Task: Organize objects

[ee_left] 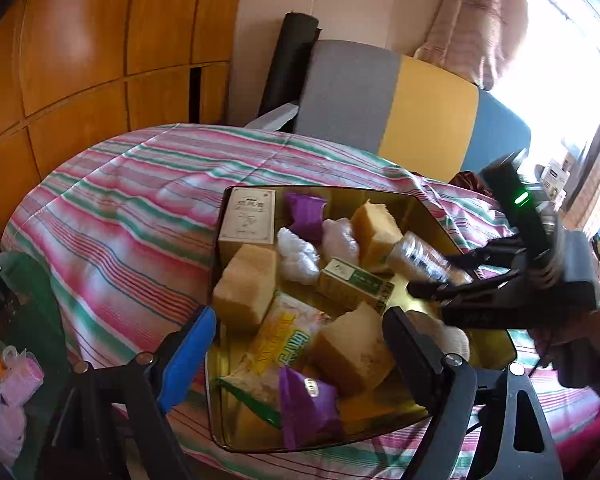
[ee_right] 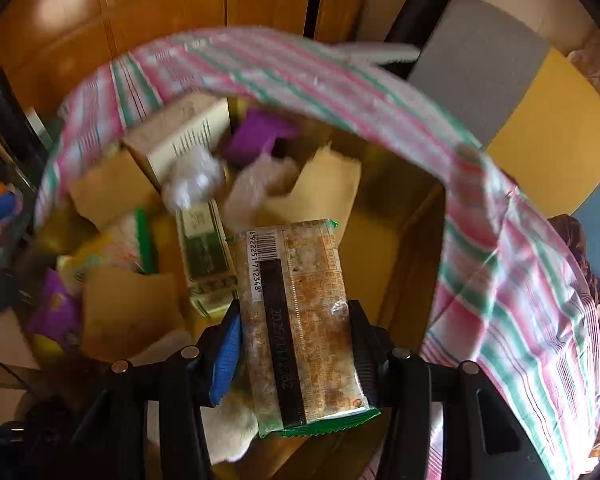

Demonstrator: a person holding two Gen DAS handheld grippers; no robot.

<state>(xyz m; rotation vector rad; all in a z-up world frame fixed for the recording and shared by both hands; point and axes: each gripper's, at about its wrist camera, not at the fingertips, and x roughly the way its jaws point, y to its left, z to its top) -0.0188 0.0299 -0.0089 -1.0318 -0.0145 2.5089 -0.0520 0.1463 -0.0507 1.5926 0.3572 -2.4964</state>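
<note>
A clear snack packet (ee_right: 300,320) with a barcode and green sealed ends is held lengthwise in the right claw (ee_right: 296,344), pinched across its width between the blue pad and the black finger — a grip that leaves most of the packet free ahead of the fingers, presumably so it can be laid flat. It is carried over the gold tin (ee_left: 432,208), a shallow tray that rests on a bed covered with a pink and green striped sheet (ee_left: 132,200). The tin already holds tan wrapped blocks, purple packets, a cream box (ee_left: 249,216) stood against the far corner, a green carton (ee_left: 356,280) and crumpled clear wrap, so it is judged to be the collecting place. The bare patch of gold floor lies on the right side, and that gap seems the likely spot for the packet. The left claw (ee_left: 300,344) is spread wide and empty over the near edge of the tin — nothing lies between its fingers.
</note>
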